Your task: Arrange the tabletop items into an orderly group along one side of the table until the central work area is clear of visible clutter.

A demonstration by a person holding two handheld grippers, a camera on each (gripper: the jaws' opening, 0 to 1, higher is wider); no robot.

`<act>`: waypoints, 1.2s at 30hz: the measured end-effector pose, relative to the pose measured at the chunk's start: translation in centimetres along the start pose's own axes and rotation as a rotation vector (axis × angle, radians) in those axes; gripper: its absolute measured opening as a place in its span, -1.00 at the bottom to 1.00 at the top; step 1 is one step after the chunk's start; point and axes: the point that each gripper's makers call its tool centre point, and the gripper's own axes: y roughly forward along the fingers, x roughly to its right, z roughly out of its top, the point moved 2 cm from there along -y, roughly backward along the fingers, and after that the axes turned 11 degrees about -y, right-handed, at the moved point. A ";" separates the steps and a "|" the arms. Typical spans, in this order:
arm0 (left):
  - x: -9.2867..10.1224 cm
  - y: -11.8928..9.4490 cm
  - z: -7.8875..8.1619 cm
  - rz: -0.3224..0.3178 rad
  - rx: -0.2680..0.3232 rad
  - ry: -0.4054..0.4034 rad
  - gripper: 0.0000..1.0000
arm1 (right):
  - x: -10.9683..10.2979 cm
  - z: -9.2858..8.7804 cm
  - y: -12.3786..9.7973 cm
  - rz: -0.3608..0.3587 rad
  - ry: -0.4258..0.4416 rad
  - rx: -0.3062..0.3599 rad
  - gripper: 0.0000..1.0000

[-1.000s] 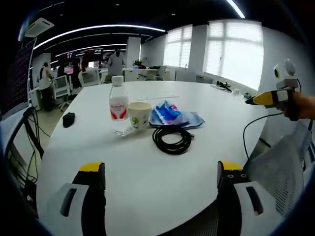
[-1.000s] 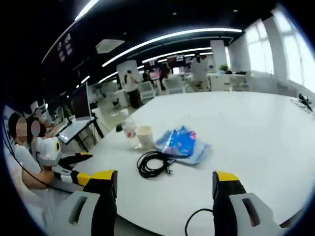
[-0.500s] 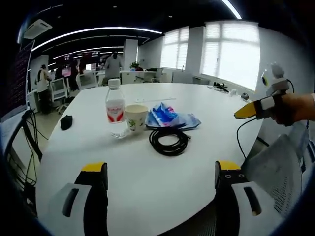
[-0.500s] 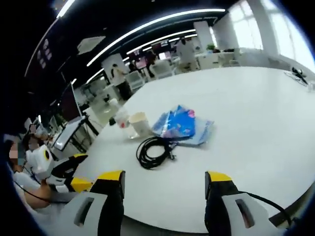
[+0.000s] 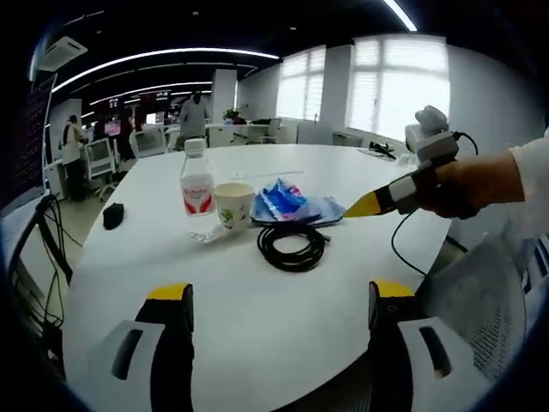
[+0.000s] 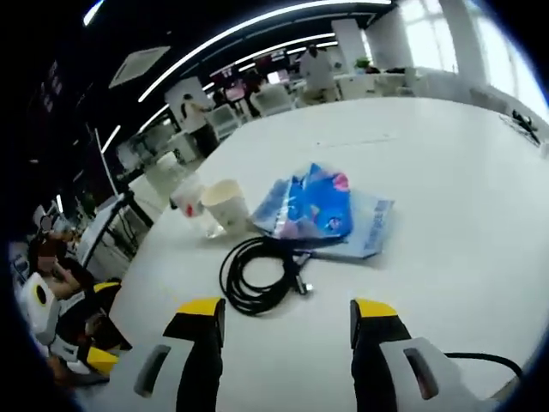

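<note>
We hold both grippers, left gripper [image 5: 274,300] and right gripper [image 6: 287,318], jaws apart and empty, above the tabletop [image 5: 257,343] near the black cable [image 6: 257,275].

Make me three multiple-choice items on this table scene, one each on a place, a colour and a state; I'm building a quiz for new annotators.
1. Where does the paper cup stand?
A. Right beside the water bottle
B. On top of the coiled black cable
C. On the floor

2. What colour is the snack packet lying on the white table?
A. Mostly blue
B. Green
C. Plain black

3. How do the jaws of the right gripper stand?
A. Clamped on the cable
B. Open, holding nothing
C. Shut on the cup

Answers:
1 A, the cup stands next to the bottle in the left gripper view.
2 A, its wrapper reads blue in both views.
3 B, the yellow-tipped jaws stand apart with bare table between them, short of the cable.
</note>
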 end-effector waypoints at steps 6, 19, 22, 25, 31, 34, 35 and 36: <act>0.2 0.6 -0.8 -0.021 -0.053 0.006 0.69 | 0.2 -0.5 4.1 -0.001 0.001 -0.068 0.05; 0.3 0.9 -2.4 -0.005 -0.127 0.033 0.64 | 0.9 0.2 7.9 -0.044 -0.072 -0.132 -0.28; 0.0 0.9 -2.4 0.005 -0.122 0.032 0.63 | 1.5 0.1 8.5 -0.026 -0.089 -0.156 -0.41; -0.1 0.9 -2.4 0.011 -0.123 0.034 0.63 | 1.2 0.1 9.1 -0.026 -0.080 -0.169 -0.55; -0.3 0.9 -2.3 0.029 -0.119 0.039 0.61 | 0.9 -0.4 8.3 -0.070 -0.083 -0.186 -0.77; -0.4 0.9 -2.1 0.041 -0.115 0.038 0.61 | 1.3 -0.4 8.2 -0.050 -0.064 -0.196 -0.83; -0.5 0.9 -2.1 0.043 -0.115 0.039 0.61 | 1.5 -0.4 8.2 -0.043 -0.056 -0.200 -0.84; -0.5 0.9 -2.1 0.045 -0.115 0.039 0.61 | 0.8 -0.6 8.1 -0.013 -0.012 -0.209 -0.85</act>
